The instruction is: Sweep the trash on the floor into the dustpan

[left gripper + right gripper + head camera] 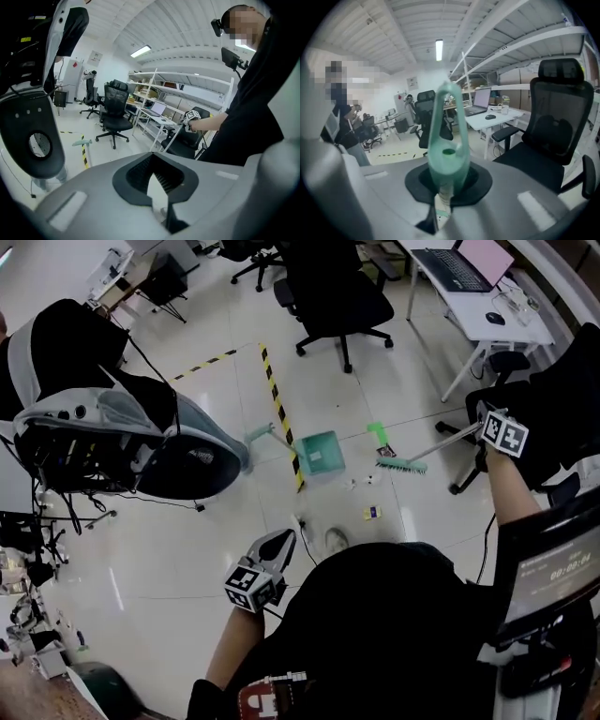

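1. Right gripper [482, 427] held out at the right, jaws pinched on the pale handle of the broom [424, 455]. In the right gripper view [446, 190], teal loop end of that handle [447, 136] standing up between the pressed jaws.
2. Broom head down on the floor [187, 549], bristles just right of the dustpan and apart from it.
3. Dustpan [321, 454], teal, resting mid-floor with its left side against the yellow-and-black tape line [278, 409]. Handle sticking out leftward across the tape.
4. Scraps of trash [372, 513] scattered on the floor between the broom head and the person, outside the dustpan.
5. Left gripper [279, 545] low beside the person's torso, well apart from dustpan and broom. Jaws parted by a narrow gap, with only floor showing through in the left gripper view [157, 190].
6. Black office chair [333, 296] and white desk [469, 310] with an open laptop [469, 263] toward the far edge of the floor.
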`<state>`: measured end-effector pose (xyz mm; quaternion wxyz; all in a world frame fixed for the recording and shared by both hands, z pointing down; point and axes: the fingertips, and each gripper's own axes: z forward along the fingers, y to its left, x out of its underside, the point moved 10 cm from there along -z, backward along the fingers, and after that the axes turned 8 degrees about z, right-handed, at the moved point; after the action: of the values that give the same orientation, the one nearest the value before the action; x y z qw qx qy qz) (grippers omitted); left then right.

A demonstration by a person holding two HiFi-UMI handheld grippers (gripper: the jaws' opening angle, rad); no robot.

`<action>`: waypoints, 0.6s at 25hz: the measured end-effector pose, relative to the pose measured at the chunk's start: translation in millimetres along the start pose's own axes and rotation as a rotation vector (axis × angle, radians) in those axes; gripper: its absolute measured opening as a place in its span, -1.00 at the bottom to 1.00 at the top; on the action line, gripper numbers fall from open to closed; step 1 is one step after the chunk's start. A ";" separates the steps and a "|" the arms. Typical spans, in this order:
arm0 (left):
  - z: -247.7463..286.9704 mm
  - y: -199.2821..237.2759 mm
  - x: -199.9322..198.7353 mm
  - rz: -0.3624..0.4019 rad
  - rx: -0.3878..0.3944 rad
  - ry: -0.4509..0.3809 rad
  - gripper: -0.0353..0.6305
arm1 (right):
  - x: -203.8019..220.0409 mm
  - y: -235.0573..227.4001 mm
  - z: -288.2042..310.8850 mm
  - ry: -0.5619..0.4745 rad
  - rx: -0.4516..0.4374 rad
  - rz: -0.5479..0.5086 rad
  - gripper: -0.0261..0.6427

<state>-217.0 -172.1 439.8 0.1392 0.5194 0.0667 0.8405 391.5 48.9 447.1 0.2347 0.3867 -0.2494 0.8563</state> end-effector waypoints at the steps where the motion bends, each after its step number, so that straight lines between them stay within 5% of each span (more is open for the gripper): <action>1: -2.5 11.0 0.0 -0.006 -0.001 0.011 -0.89 | -0.2 1.3 6.2 -0.009 0.027 0.023 -0.91; 15: 19.6 17.2 -2.3 -0.145 -0.162 0.140 -0.89 | 53.3 -89.6 125.4 -0.051 0.338 0.358 -0.91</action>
<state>-201.4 -189.7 451.1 0.2360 0.4402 0.0455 0.8651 481.7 52.3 583.0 0.0045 0.3917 -0.1730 0.9037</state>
